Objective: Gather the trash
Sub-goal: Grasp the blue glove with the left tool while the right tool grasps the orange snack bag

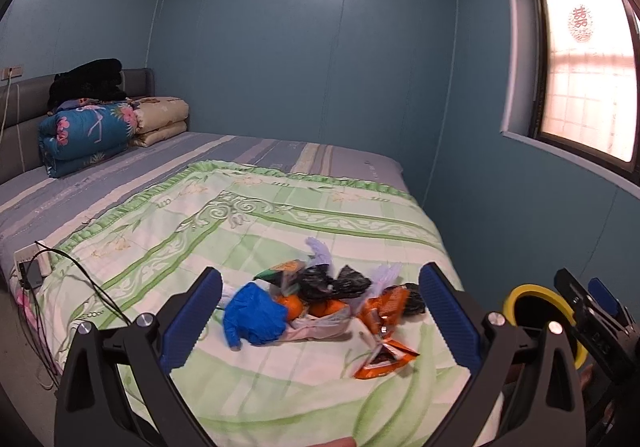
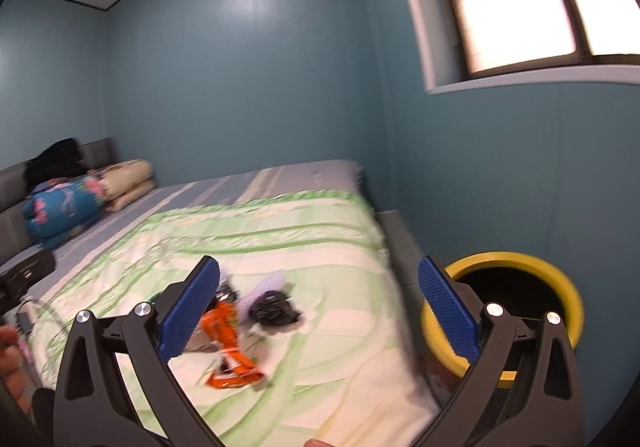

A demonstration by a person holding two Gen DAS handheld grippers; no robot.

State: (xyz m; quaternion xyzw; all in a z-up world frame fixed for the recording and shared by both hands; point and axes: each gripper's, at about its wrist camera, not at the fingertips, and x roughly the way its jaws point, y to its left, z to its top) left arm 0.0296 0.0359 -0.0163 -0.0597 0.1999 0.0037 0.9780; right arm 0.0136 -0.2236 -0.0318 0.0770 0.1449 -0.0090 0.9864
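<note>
A heap of trash lies on the green floral quilt (image 1: 280, 231): a crumpled blue bag (image 1: 254, 313), black bags (image 1: 332, 281), an orange wrapper (image 1: 380, 357), orange fruit (image 1: 294, 305) and pale lilac scraps. My left gripper (image 1: 320, 317) stands open just in front of the heap, nothing between its fingers. In the right wrist view the orange wrapper (image 2: 230, 351) and a black bag (image 2: 274, 309) lie left of centre. My right gripper (image 2: 318, 311) is open and empty, between the heap and a yellow-rimmed bin (image 2: 560, 279). The bin (image 1: 516, 295) also shows at right in the left view.
Folded quilts (image 1: 88, 131) and dark clothing (image 1: 86, 81) are stacked at the headboard. A power strip with cables (image 1: 34, 267) rests on the bed's left edge. Blue walls and a window (image 1: 588, 67) close in the right side. The bin stands on the floor beside the bed.
</note>
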